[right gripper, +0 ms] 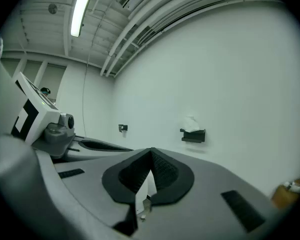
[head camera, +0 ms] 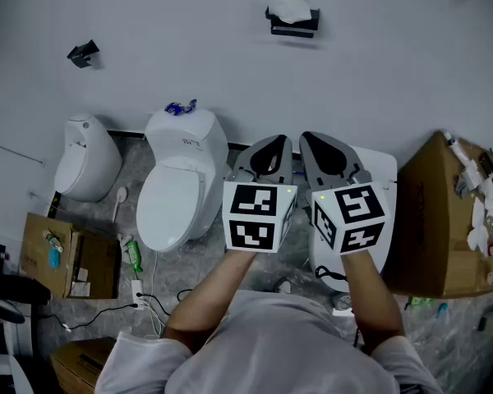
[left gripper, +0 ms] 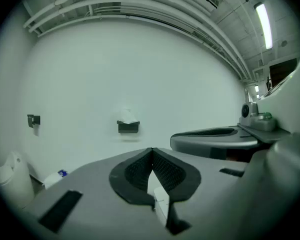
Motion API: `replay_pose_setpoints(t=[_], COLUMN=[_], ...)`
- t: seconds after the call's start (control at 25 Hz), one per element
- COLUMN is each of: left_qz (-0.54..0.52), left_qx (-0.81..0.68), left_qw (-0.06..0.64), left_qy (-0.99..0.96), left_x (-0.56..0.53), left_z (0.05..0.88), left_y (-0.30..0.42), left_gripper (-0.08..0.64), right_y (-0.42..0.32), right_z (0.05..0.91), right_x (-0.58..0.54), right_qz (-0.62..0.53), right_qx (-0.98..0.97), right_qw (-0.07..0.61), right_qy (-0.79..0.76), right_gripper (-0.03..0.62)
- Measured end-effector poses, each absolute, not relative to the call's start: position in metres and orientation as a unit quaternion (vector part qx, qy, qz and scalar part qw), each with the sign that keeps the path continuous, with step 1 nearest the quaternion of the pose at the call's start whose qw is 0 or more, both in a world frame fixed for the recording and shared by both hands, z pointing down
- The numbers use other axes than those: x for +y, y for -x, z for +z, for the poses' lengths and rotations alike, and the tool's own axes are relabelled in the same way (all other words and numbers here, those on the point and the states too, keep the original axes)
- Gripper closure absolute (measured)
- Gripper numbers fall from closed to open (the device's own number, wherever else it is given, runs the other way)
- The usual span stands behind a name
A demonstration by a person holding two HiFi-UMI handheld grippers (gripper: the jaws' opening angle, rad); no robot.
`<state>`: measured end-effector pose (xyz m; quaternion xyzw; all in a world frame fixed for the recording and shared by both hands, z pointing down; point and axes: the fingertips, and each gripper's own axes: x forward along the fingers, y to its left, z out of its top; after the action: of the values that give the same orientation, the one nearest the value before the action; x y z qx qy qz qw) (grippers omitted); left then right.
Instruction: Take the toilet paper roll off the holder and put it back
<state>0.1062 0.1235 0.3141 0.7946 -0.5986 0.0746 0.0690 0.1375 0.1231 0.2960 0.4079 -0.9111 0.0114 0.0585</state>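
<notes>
A black holder (head camera: 292, 25) is fixed high on the white wall, with white toilet paper (head camera: 287, 2) sitting on top of it. It also shows far ahead in the left gripper view as the holder (left gripper: 128, 127) with paper (left gripper: 126, 115), and in the right gripper view as the holder (right gripper: 193, 136) with paper (right gripper: 191, 123). My left gripper (head camera: 275, 144) (left gripper: 152, 149) and right gripper (head camera: 311, 138) (right gripper: 151, 149) are held side by side, well short of the wall. Both point toward it. Both are shut with nothing between their jaws.
A small black fixture (head camera: 82, 53) hangs on the wall to the left. On the floor stand a white toilet (head camera: 177, 183), a smaller white fixture (head camera: 86, 158), another white unit (head camera: 376, 171) under my grippers, and cardboard boxes (head camera: 444, 212) (head camera: 66, 257).
</notes>
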Motion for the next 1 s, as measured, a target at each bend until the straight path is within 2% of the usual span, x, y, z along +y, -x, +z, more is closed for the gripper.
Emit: replay_pose_setpoints(t=[0.56, 1.0], left_qz=[0.073, 0.069], left_qx=[-0.596, -0.590], left_qw=[0.077, 0.083], left_qy=[-0.796, -0.800], left_x=[0.115, 0.066], left_z=[0.319, 0.327], left_y=[-0.116, -0.085], left_gripper=[0.555, 0.555], right_y=[-0.142, -0.115], right_z=[0.302, 0.312], right_x=[0.114, 0.065], right_qz=[0.024, 0.028], right_qx=[-0.914, -0.909], right_qw=[0.056, 0.068], right_qy=[-0.402, -0.410], right_gripper=[0.591, 0.591])
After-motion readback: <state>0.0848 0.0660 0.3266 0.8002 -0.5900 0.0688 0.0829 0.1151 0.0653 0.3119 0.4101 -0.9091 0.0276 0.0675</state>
